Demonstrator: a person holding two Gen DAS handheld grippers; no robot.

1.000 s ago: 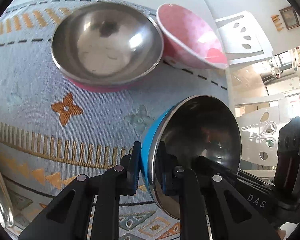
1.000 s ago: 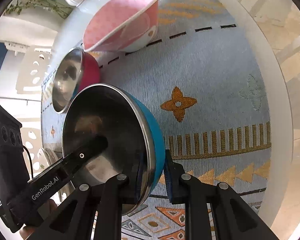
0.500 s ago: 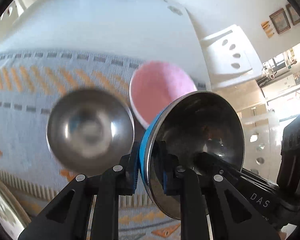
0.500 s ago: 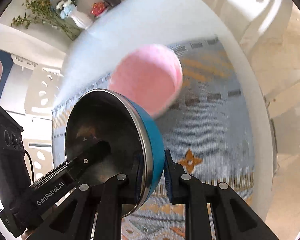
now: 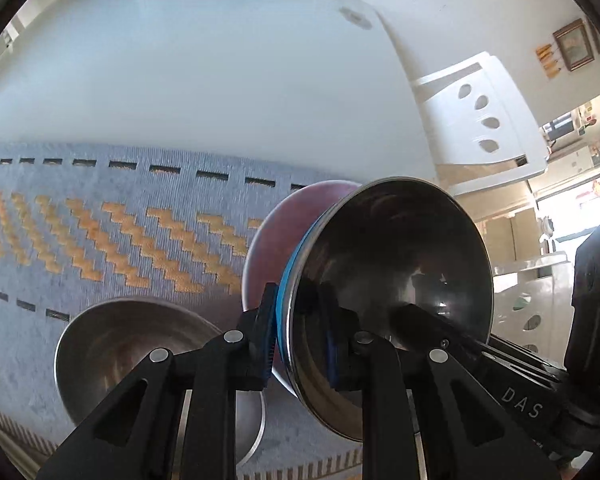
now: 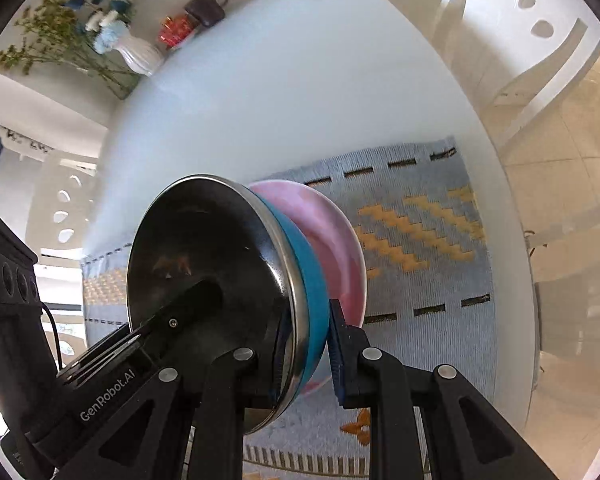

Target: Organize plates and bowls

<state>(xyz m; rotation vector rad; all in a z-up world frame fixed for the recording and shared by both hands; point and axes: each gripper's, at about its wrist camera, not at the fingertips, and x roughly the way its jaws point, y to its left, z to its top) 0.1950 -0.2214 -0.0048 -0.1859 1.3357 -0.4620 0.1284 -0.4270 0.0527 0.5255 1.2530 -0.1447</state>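
A blue bowl with a steel inside [image 5: 392,260] [image 6: 204,248] hangs tilted above the mat, held by its rim from two opposite sides. My left gripper [image 5: 298,332] is shut on one side of the rim, and my right gripper [image 6: 308,352] is shut on the other. Each view shows the other gripper's finger [image 5: 424,320] [image 6: 196,300] reaching into the bowl. Directly behind the blue bowl sits a pink bowl [image 5: 272,240] [image 6: 332,232], partly hidden by it. A second steel bowl [image 5: 140,344] rests on the mat at lower left, beneath the left fingers.
A blue woven mat with orange zigzags [image 5: 120,216] [image 6: 420,240] covers the near part of a white table [image 5: 220,72] [image 6: 300,92]. White chairs [image 5: 484,120] [image 6: 516,20] stand around it. A vase of flowers [image 6: 136,52] and a dark teapot [image 6: 208,4] sit at the far edge.
Both grippers have carried the blue bowl across the mat to in front of the pink bowl. The steel bowl has slid toward the bottom of the left wrist view.
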